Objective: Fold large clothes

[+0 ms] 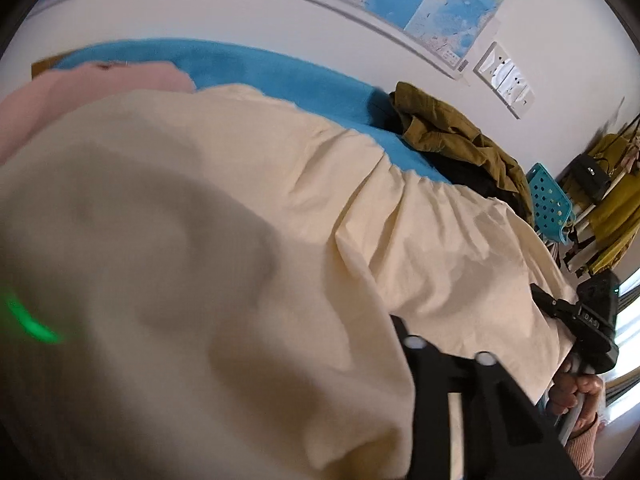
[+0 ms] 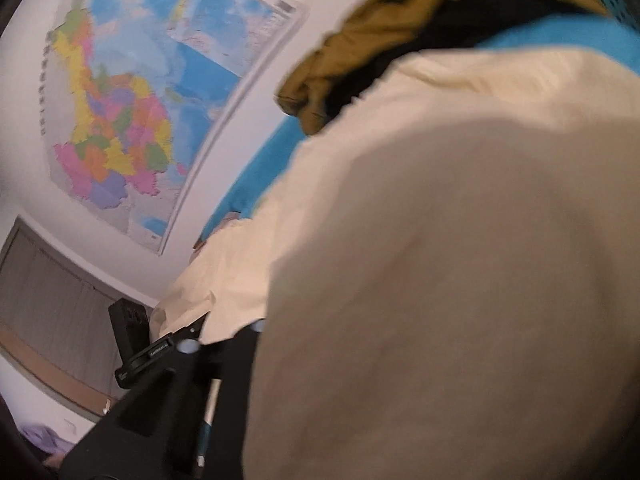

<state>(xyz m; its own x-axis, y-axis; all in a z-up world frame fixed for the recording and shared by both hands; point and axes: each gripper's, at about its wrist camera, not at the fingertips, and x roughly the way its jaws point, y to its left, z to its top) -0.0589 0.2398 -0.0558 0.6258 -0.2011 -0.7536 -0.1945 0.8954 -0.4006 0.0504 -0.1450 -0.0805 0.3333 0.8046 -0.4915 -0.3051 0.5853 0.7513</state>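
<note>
Here, one cream garment (image 1: 240, 208), one olive garment (image 1: 452, 132), one pink garment (image 1: 100, 84).

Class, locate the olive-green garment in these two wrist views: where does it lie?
The olive-green garment lies crumpled on the blue blanket, beyond the cream cloth; it sits upper right in both views, below the wall map.

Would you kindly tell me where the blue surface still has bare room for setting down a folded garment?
Bare blue surface runs along the wall, between the pink garment and the olive clothes pile. The cream cloth covers the near side; the olive pile crowds the far end.
</note>
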